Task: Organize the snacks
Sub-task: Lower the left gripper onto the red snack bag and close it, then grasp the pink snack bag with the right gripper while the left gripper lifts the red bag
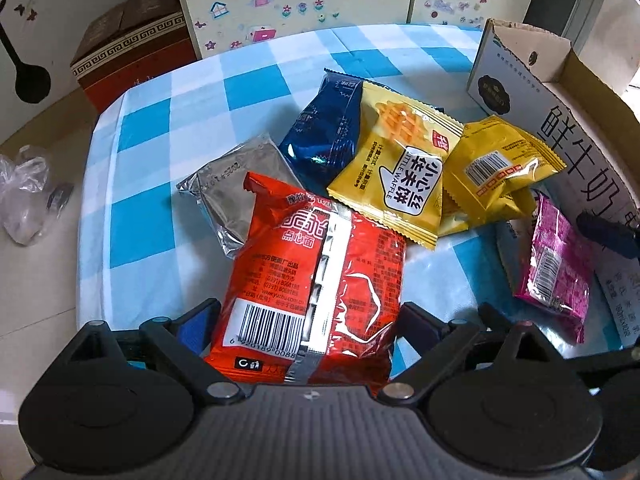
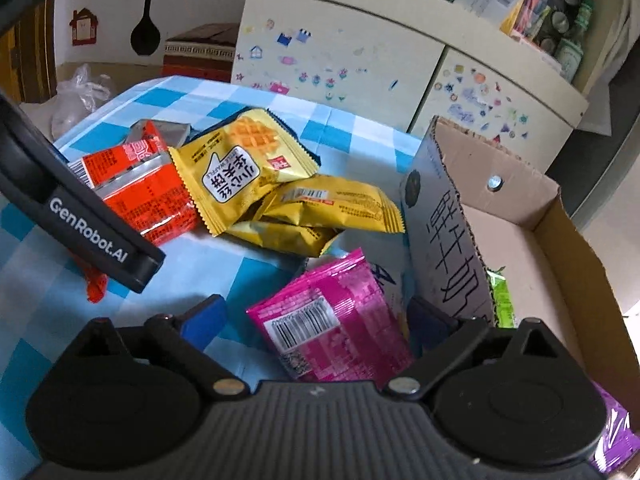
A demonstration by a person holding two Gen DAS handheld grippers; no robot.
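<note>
A red noodle-snack packet lies on the checked cloth between the fingers of my left gripper, which is open, its pads beside the packet's edges. A pink packet leans against the outer wall of the cardboard box, between the fingers of my open right gripper, with a gap at the left pad. Behind them lie a yellow waffle packet, more yellow packets, a dark blue packet and a silver packet. In the right wrist view one of the left gripper's fingers crosses the red packet.
The box holds a green packet and a purple one. The table ends at the left, with a plastic bag and a brown-red carton on the floor. A stickered cabinet stands behind.
</note>
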